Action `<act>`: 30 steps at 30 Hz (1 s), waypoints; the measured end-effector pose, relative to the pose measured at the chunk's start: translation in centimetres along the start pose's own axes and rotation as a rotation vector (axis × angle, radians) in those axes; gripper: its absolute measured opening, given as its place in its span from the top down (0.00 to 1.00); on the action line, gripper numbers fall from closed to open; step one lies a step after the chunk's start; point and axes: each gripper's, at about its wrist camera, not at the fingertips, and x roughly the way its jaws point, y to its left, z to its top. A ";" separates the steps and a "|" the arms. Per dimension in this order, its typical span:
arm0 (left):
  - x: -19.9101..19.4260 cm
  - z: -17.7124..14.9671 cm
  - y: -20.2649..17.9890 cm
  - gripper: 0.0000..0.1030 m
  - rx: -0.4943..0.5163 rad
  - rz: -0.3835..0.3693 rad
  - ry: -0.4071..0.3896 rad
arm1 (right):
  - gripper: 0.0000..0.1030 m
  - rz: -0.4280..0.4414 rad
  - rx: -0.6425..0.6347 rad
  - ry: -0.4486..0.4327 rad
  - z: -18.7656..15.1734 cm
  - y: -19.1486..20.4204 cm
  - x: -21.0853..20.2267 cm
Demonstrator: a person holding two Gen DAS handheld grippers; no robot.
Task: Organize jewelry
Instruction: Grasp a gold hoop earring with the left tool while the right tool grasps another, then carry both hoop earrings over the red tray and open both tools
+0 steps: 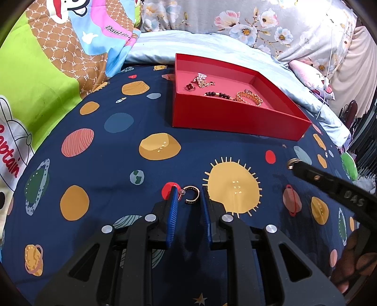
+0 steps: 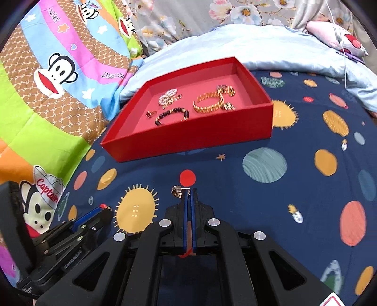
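Note:
A red box (image 1: 235, 120) (image 2: 188, 141) stands on the planet-print sheet. It holds a dark bead bracelet (image 2: 172, 115), gold bracelets (image 2: 212, 103), a pearl piece (image 2: 167, 96) and a red clover earring (image 1: 189, 86). A gold hoop earring (image 1: 197, 193) lies on the sheet between the blue pads of my left gripper (image 1: 189, 194) (image 2: 106, 208). The jaws stand apart and do not press on it. My right gripper (image 2: 190, 191) (image 1: 292, 166) is shut on a second small hoop earring (image 2: 176, 191) (image 1: 292, 161), pinched at the fingertips just above the sheet.
A bright cartoon quilt (image 2: 47, 94) lies bunched along the left. A pale blue cover (image 1: 212, 47) and a floral cloth (image 1: 235, 18) lie behind the box. A pink pillow (image 2: 341, 40) and a white cable (image 1: 329, 70) are at the far right. A person's hand (image 1: 353, 259) holds the right gripper.

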 end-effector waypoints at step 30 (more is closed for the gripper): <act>-10.1 21.9 -5.1 0.82 0.089 -0.055 -0.270 | 0.98 0.059 -0.101 -0.296 20.2 1.6 -11.5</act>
